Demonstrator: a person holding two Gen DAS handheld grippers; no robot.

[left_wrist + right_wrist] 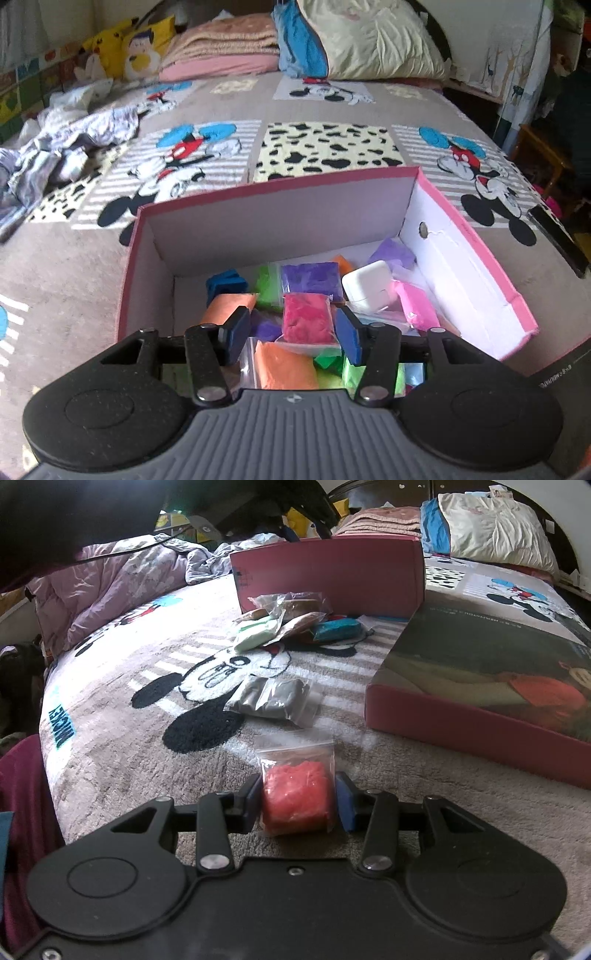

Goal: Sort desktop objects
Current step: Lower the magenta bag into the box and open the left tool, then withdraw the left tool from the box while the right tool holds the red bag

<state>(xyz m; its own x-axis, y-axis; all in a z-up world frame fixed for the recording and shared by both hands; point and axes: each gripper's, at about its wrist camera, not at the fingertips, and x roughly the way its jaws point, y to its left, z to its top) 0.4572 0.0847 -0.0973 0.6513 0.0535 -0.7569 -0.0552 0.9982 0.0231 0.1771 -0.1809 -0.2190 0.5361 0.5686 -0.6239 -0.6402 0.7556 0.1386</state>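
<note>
In the left wrist view my left gripper (pixel 293 332) is open and empty above a pink cardboard box (pixel 480 266) on the bed. The box holds several bagged clay packs, among them a magenta one (pixel 306 319), a purple one (pixel 312 277) and an orange one (pixel 286 365), plus a white charger (pixel 369 288). In the right wrist view my right gripper (pixel 297 805) is shut on a red clay bag (pixel 295 797) just above the blanket. Ahead lie a grey clay bag (pixel 271 699) and a pile with a pale green pack (pixel 256 633) and a teal pack (pixel 338 629).
The pink box (pixel 328 576) stands behind the pile in the right wrist view, and its lid (pixel 480 686) lies to the right. The other gripper's dark body (pixel 258 506) hangs at the top. Crumpled bedding (pixel 62 147), pillows (pixel 369 37) and a black object (pixel 557 232) lie around.
</note>
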